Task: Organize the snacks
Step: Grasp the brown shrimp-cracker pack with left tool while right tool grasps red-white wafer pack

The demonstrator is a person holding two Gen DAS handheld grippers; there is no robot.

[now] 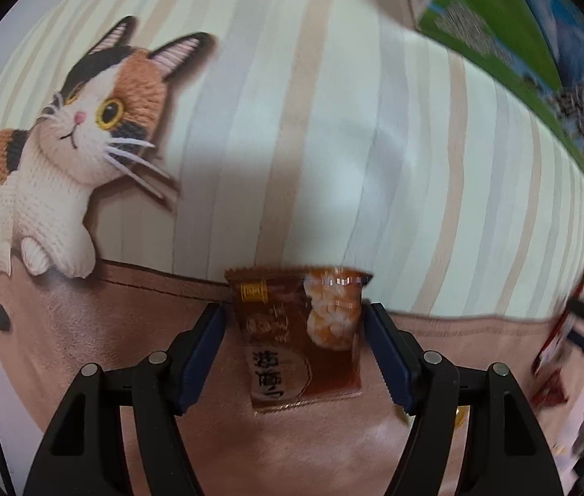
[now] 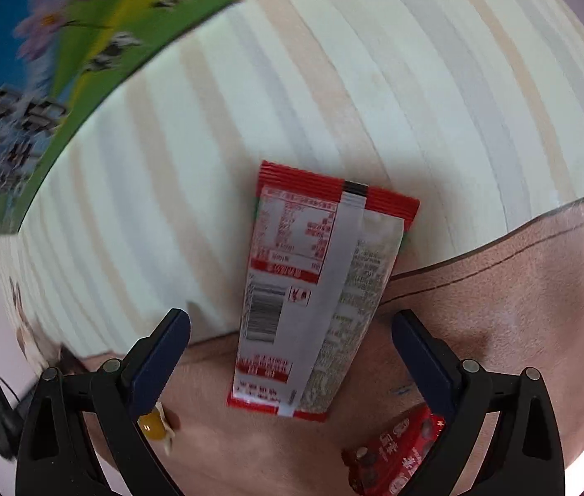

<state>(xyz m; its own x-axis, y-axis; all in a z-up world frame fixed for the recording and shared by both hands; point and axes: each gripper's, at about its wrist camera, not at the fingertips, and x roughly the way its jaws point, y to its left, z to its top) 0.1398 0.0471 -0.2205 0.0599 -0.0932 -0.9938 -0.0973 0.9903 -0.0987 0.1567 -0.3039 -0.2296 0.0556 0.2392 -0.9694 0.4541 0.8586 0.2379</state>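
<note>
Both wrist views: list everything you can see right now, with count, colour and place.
Brown snack packet: one, brown, flat on the mat between the left gripper's fingers.
Red and white packet: one, back side up, between the right gripper's fingers.
Red wrapper: one, red, near the right gripper's right finger.
Yellow candy: one, by the right gripper's left finger.
Box: one, green and blue, at the mat's far edge.
Mat: one, striped, with a cat picture.
Left gripper: pads close beside the packet, not clearly pressing.
Right gripper: open.
</note>
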